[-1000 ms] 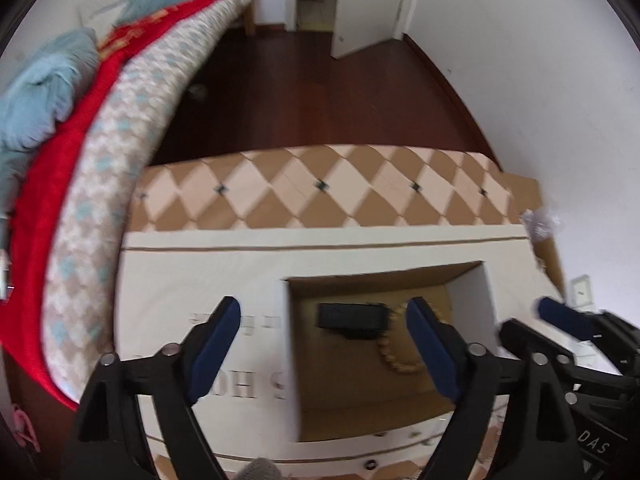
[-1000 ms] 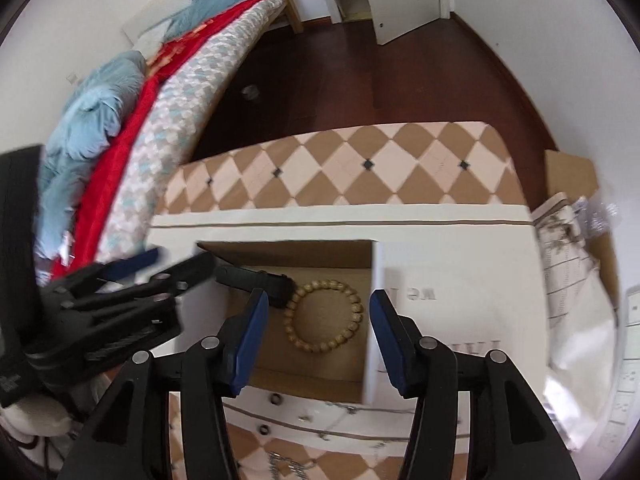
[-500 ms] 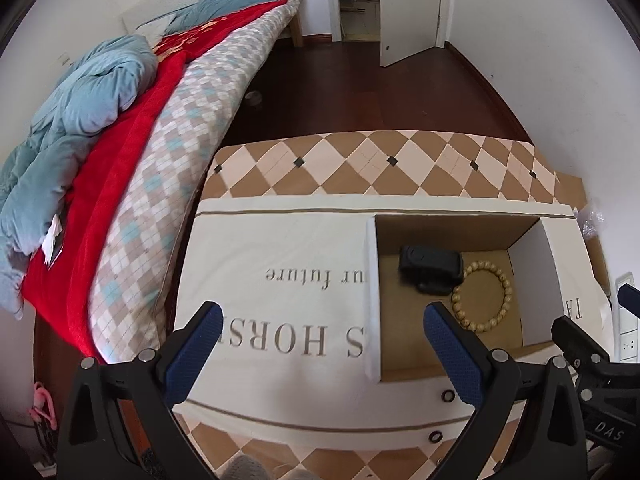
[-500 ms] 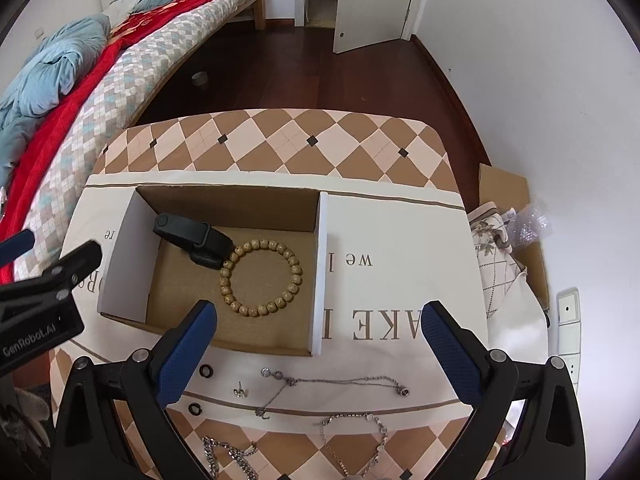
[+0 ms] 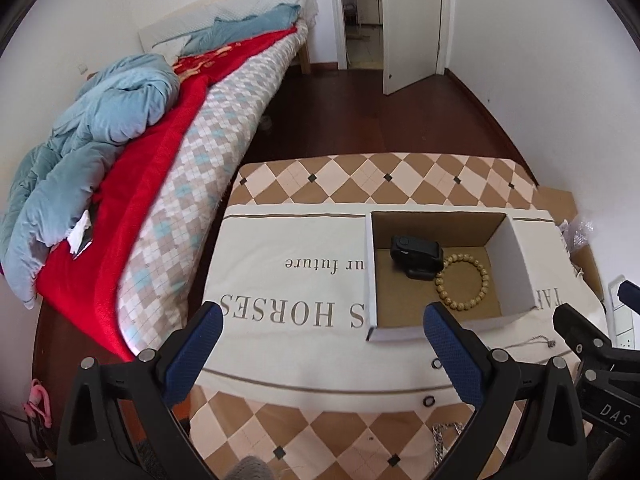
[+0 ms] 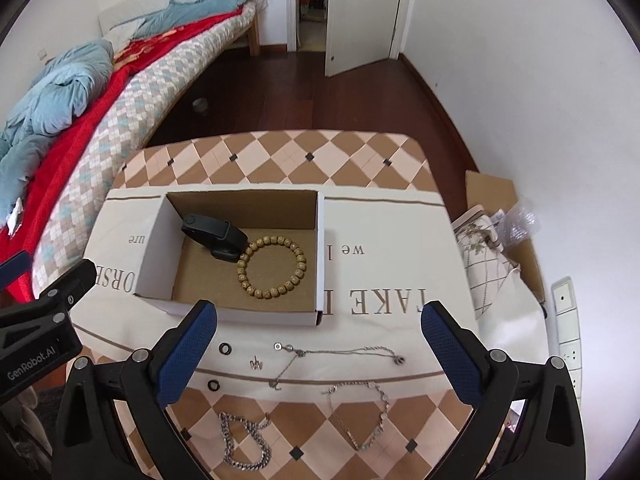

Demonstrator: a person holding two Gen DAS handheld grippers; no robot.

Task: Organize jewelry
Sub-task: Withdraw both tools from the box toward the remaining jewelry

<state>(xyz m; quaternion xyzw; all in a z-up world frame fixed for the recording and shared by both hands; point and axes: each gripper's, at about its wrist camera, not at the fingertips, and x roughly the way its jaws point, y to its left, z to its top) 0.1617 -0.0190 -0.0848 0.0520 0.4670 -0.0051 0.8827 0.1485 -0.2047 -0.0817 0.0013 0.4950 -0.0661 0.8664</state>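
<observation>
White walls [image 5: 540, 40], dark wood floor [image 5: 360, 112], bed [image 5: 224, 120]

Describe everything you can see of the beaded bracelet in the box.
The beaded bracelet is a closed ring of round, tan, speckled beads that look wooden. It lies flat on the brown floor of the open cardboard box, towards its right half in the right wrist view. Its upper left edge meets the black wristband lying beside it; whether they truly touch is unclear. Nothing grips it.
</observation>
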